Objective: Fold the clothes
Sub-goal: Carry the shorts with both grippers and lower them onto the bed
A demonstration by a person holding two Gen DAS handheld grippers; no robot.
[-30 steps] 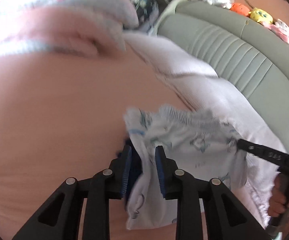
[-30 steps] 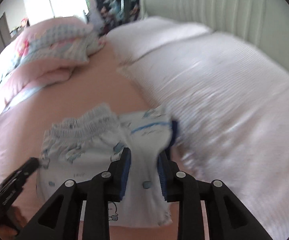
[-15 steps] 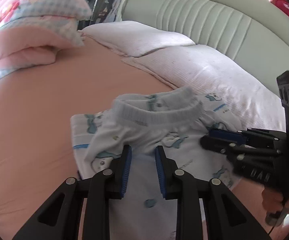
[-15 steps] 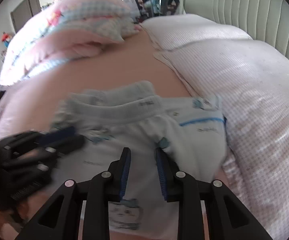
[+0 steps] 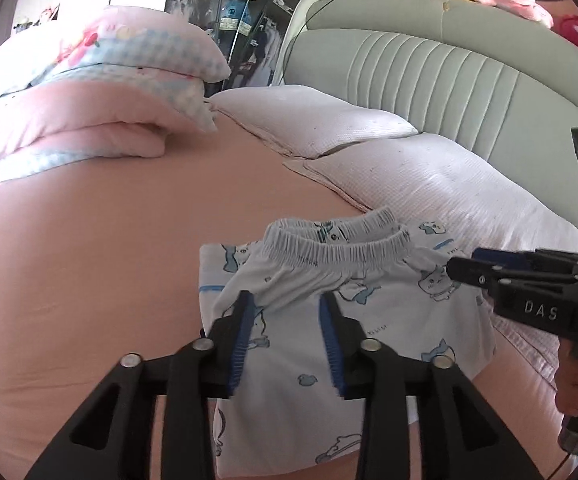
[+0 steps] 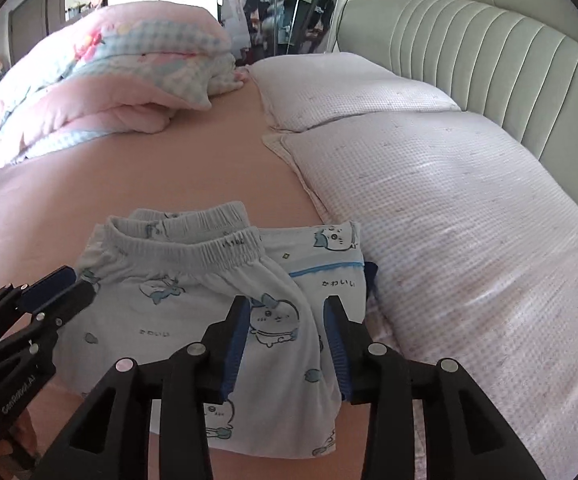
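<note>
Hovering over the shorts [image 5: 329, 320]: left gripper [image 5: 287, 336] has jaws part open, just been widening, cloth visible in the gap but pads not pressing on it. Right gripper [image 6: 285, 340] same: jaws apart, just opened further, shorts fabric between the fingers, no clamp. Shorts lie folded on the pink sheet [image 5: 89, 260], waistband at the far edge, right side just beside the near pillow [image 6: 449, 220]. Each gripper shows in the other's view, tips at the shorts' left and right edges.
</note>
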